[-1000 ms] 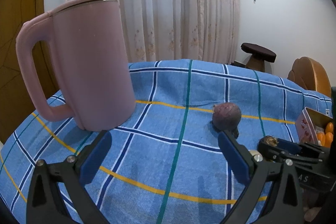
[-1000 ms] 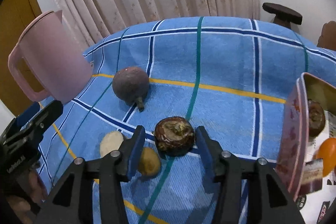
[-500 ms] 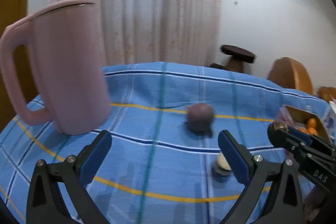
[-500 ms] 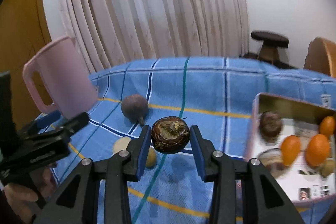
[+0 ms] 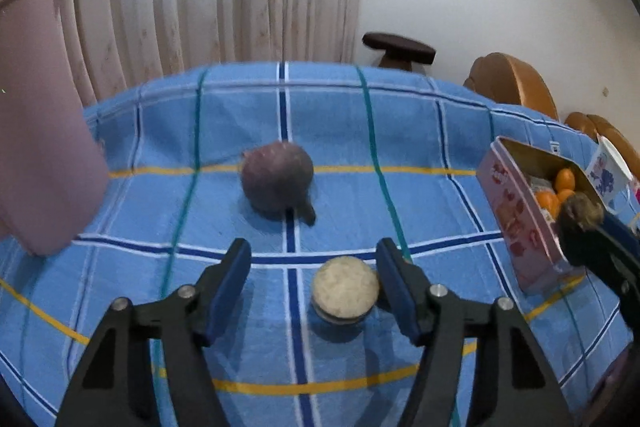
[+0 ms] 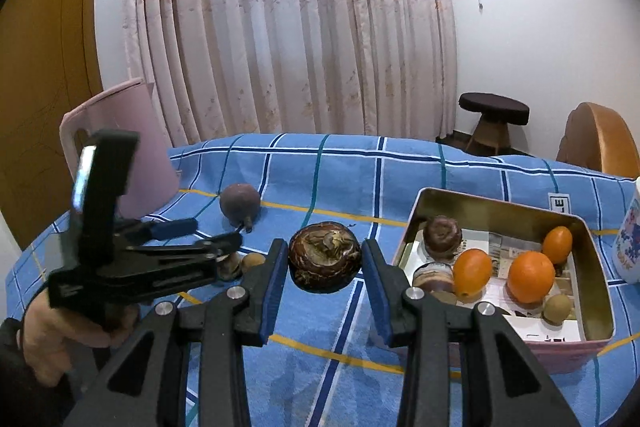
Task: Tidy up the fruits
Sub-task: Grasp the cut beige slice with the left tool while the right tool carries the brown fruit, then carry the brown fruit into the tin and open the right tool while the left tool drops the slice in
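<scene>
My right gripper (image 6: pixel 324 263) is shut on a dark brown round fruit (image 6: pixel 325 255) and holds it above the blue checked cloth, left of the open pink tin (image 6: pixel 412 215). The tin holds oranges (image 6: pixel 530 275) and brown fruits (image 6: pixel 442 234). My left gripper (image 5: pixel 314 275) is open low over the cloth, with a pale round fruit (image 5: pixel 345 291) between its fingers, close to the right finger. A purple fruit (image 5: pixel 277 182) lies beyond it. In the right wrist view the left gripper (image 6: pixel 216 247) sits over two small pale fruits (image 6: pixel 252 261).
A tall pink mug (image 5: pixel 36 131) stands at the left on the cloth (image 5: pixel 420 131). A white printed cup (image 6: pixel 630 239) stands right of the tin. A stool (image 6: pixel 493 119) and wooden chairs (image 6: pixel 600 139) stand behind the table. Curtains hang at the back.
My right gripper closed on the brown fruit, lifted it and carried it toward the tin. My left gripper swung right from the mug and its jaws narrowed around the pale fruit.
</scene>
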Tool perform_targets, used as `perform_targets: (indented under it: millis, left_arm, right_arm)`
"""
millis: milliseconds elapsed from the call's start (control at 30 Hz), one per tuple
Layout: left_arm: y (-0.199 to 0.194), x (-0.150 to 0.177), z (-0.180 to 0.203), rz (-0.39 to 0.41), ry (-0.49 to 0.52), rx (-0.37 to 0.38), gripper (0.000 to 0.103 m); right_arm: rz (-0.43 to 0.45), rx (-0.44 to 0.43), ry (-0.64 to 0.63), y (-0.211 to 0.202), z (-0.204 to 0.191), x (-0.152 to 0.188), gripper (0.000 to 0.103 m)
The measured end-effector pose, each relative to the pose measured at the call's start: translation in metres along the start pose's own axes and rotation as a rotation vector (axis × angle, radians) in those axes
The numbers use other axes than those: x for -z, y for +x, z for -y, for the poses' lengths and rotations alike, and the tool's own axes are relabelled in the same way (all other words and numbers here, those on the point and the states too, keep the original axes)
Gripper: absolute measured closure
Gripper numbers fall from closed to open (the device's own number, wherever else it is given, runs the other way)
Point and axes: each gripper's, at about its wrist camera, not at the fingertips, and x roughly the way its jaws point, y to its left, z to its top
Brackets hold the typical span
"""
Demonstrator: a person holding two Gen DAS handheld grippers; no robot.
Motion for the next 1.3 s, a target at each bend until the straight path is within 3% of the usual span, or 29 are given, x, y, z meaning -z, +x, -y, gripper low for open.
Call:
perform_targets:
  millis: [167, 233, 267, 367, 467, 567, 667, 733, 967, 1300]
  left_arm:
    - [0.02, -0.001, 0.002, -0.089, -0.02, -0.003, 0.042]
    - [0.019, 0.0, 0.003, -0.086, -0.018, 0.019, 0.052]
    - [0.018, 0.0, 0.004, -0.083, -0.014, 0.042, 0.067]
    - [0.012, 0.003, 0.006, -0.073, 0.003, 0.029, 0.068]
    - [0.004, 0.004, -0.005, -0.044, -0.047, 0.035, 0.069]
    - [-0.014, 0.008, -0.014, 0.035, -0.093, 0.026, 0.069]
    - [-0.027, 0.006, -0.011, 0.12, -0.076, -0.014, 0.069]
    - [-0.036, 0.006, -0.001, 0.171, -0.061, -0.019, 0.069]
    - [-0.055, 0.0, 0.037, 0.256, -0.038, 0.065, 0.068]
    - [-0.043, -0.009, 0.118, 0.246, 0.07, 0.137, 0.068]
  right_arm:
    - [-0.016, -0.013, 0.003, 0.002, 0.0, 0.003, 0.063]
    - [-0.015, -0.01, 0.003, 0.002, 0.0, 0.002, 0.063]
    - [-0.017, -0.009, 0.001, 0.003, 0.0, 0.002, 0.063]
    - [-0.024, -0.011, 0.008, 0.006, 0.001, 0.003, 0.063]
    - [-0.016, -0.025, 0.021, 0.005, 0.003, 0.003, 0.063]
    - [0.008, -0.044, 0.028, -0.001, 0.003, 0.002, 0.063]
    - [0.029, -0.048, 0.025, -0.007, 0.003, -0.002, 0.063]
    - [0.042, -0.044, 0.024, -0.011, 0.003, -0.004, 0.063]
    - [0.133, 0.008, 0.025, -0.04, 0.025, -0.014, 0.063]
    - [0.145, 0.193, 0.037, -0.053, 0.095, -0.013, 0.063]
